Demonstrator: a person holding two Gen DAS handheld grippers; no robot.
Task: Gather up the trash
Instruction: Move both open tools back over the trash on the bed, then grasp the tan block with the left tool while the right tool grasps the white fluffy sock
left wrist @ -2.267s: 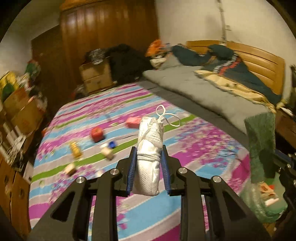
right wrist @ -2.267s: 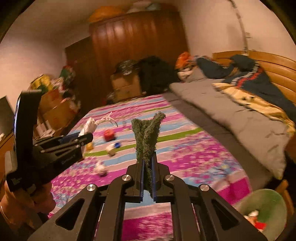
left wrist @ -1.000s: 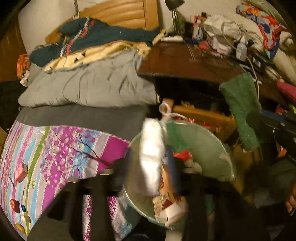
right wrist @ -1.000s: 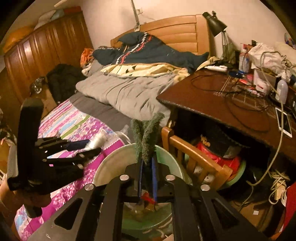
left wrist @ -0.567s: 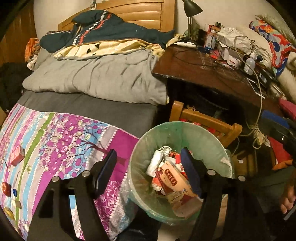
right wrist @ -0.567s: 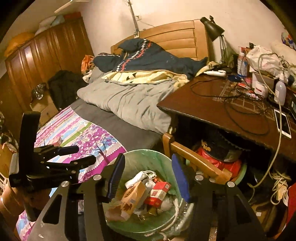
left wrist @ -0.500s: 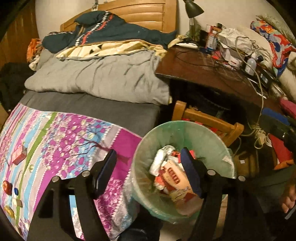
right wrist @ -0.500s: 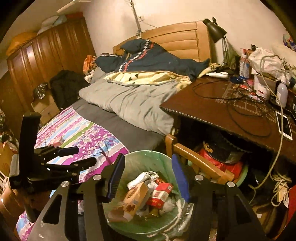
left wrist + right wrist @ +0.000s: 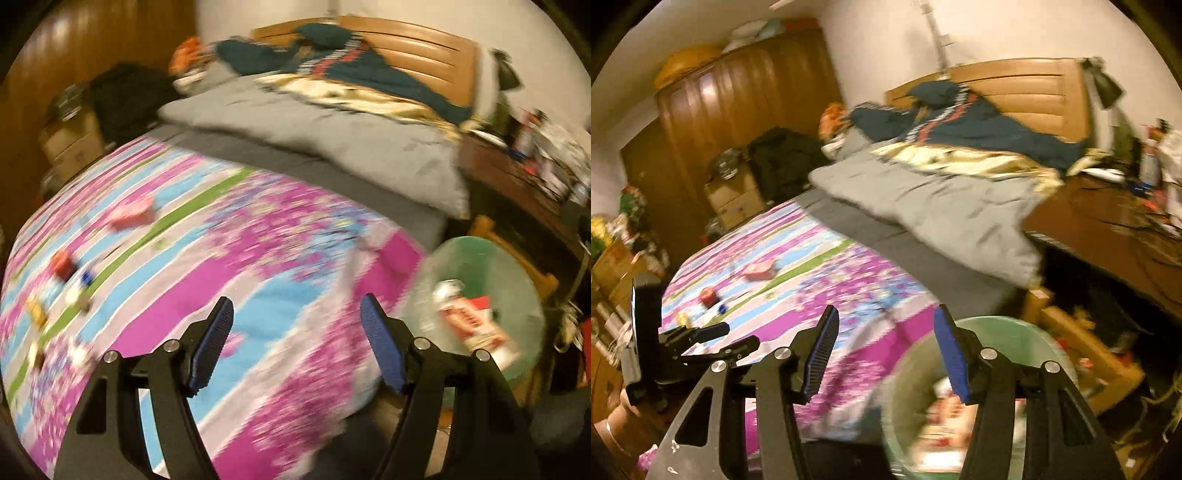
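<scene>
Lying right of the left claw (image 9: 297,345) (empty, agape): trash bin (image 9: 517,266).

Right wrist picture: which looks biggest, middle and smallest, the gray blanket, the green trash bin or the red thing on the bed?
1. gray blanket
2. green trash bin, though nearness inflates it
3. red thing

No lettering is showing clearly enough to read. The red and white carton (image 9: 469,325) lying in the green bin (image 9: 517,273) is carrying red print, but blur is smearing it past reading, and the bottles on the counter (image 9: 1108,210) are too small.
</scene>
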